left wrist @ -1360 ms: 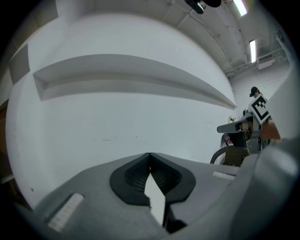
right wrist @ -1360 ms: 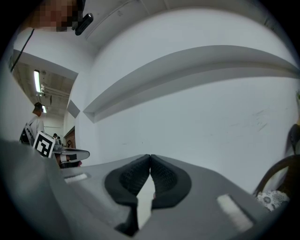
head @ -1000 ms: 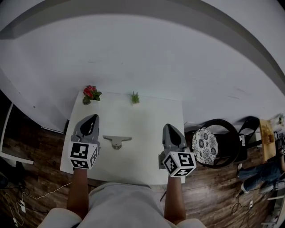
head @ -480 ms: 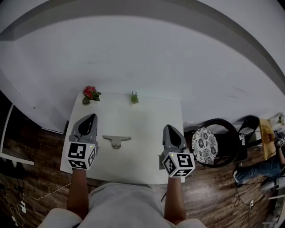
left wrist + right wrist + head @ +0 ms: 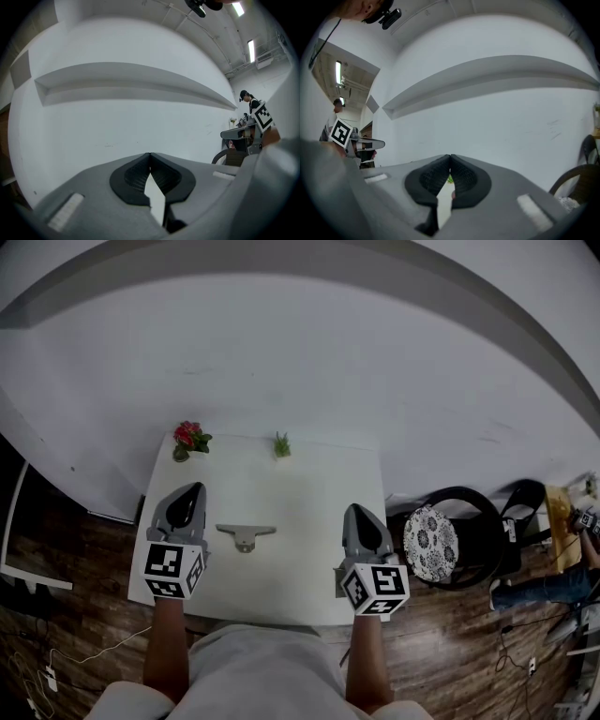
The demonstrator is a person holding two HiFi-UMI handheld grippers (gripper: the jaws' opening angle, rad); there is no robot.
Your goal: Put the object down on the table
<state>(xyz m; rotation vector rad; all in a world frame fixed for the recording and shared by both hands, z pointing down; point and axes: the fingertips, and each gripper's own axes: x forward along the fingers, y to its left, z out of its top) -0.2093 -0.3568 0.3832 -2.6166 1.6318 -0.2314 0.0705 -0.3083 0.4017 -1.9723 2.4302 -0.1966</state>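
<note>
Grey T-shaped object [image 5: 246,536] flat on table [image 5: 309,474], apparently already set down; left gripper [image 5: 193,487] just left of object, right gripper [image 5: 355,510] well right, both pinched closed, empty, likely parked clear of it

Looked steeply down from the head onto the tabletop [image 5: 300,521]. Faced level from left gripper [image 5: 194,488] and right gripper [image 5: 354,510], close behind their jaws, sharing the white wall [image 5: 117,126].
</note>
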